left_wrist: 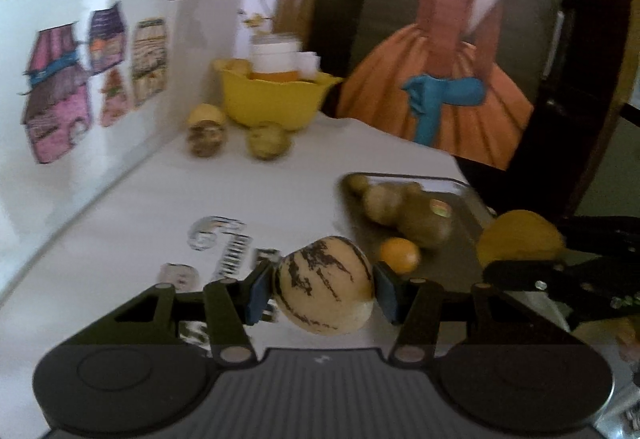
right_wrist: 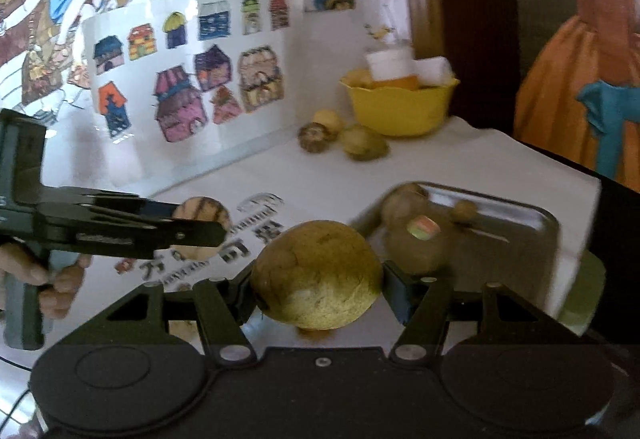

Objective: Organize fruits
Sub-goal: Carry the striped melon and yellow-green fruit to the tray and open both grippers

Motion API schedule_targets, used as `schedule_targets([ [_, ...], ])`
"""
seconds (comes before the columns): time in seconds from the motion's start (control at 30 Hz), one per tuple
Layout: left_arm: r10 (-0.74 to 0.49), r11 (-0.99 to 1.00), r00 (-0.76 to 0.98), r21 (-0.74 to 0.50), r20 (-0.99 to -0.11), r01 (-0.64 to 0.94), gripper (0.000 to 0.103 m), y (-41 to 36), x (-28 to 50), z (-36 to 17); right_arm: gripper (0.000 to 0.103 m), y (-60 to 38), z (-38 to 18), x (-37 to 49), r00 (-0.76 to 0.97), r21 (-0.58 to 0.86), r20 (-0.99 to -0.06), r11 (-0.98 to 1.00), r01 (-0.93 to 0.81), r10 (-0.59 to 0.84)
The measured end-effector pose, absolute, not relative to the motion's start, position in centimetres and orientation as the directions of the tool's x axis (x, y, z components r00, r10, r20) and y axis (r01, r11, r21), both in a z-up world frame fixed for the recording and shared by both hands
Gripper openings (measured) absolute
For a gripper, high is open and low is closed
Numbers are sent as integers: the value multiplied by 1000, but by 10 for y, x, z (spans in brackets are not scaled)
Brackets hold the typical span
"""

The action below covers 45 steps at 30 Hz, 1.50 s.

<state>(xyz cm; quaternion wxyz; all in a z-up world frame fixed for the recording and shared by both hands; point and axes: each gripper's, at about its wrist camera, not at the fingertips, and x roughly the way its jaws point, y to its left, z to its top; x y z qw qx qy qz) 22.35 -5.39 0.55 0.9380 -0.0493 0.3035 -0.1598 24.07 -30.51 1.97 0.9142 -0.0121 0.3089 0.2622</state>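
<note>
The middle of the white table (left_wrist: pixel 132 207) is bare, with only flat printed marks on it, so a gripper could pass there toward 12 o'clock. At 11 o'clock the wall (left_wrist: pixel 100 87) with drawings closes that side. In the far corner at 12 o'clock the yellow bowl (left_wrist: pixel 276 99) stands, and two loose fruits (left_wrist: pixel 268 139) lie just in front of it, with a narrow gap between them. At 1 o'clock the metal tray (right_wrist: pixel 536 239) holds several fruits at its far-left part; its right part is open. The two grippers are near each other, each full: the left gripper (left_wrist: pixel 320 293) with a striped melon (left_wrist: pixel 326 289), the right gripper (right_wrist: pixel 320 287) with a round fruit (right_wrist: pixel 318 275).
</note>
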Motion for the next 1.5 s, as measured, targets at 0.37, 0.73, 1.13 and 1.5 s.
schedule_targets([
  [0.37, -402, 915, 722, -209, -564, 346, 58, -101, 203, -9, 64, -349, -6, 235, 725, 96, -584, 919, -383, 364],
  [0.73, -408, 909, 728, -170, -551, 381, 58, -129, 189, -20, 64, -340, -25, 243, 758, 47, -560, 927, -372, 332],
  [1.13, -383, 914, 722, -120, -577, 388, 58, -132, 192, -31, 64, -339, -37, 251, 768, 25, -558, 931, -364, 315],
  [1.5, -386, 913, 728, -121, -566, 390, 58, -131, 194, -34, 64, -336, -43, 250, 772, -6, -556, 928, -374, 307],
])
